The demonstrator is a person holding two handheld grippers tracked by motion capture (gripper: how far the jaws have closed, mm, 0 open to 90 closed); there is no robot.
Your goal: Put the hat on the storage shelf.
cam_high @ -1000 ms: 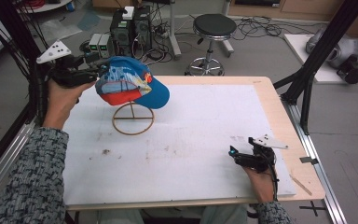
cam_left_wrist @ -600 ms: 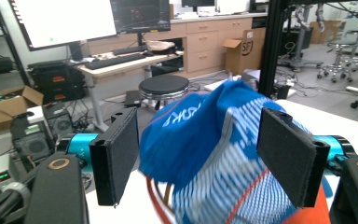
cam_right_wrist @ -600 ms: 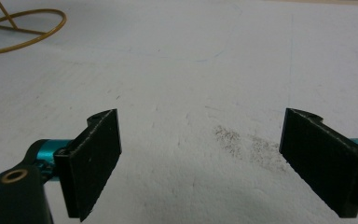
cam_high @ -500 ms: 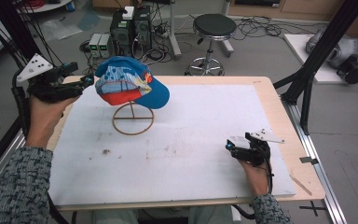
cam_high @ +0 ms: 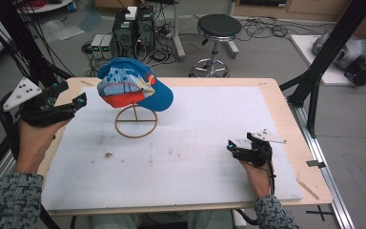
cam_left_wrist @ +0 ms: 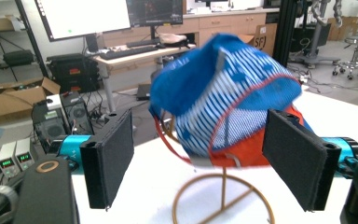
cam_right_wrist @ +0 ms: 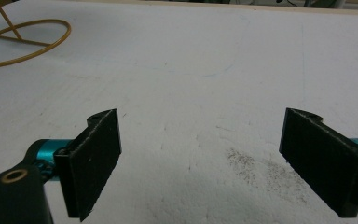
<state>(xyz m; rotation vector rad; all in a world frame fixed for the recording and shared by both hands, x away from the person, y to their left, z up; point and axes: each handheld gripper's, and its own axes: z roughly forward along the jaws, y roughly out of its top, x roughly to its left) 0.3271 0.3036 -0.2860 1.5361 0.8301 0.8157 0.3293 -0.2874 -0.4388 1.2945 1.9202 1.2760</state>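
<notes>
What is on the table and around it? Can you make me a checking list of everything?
Surface: white mat on a wooden table, with a few dark smudges.
Job's things: blue cap with striped and orange panels sits on a brass wire stand.
Clutter: nothing seen on the mat besides the smudges.
Grippers: left gripper open, held above the table's left edge, jaws facing the cap and apart from it; right gripper open, low over the mat, holding nothing.
Cables: a black cable trails from the right gripper past the hand.
Surroundings: stool, computer towers, floor wires, black frame posts.
</notes>
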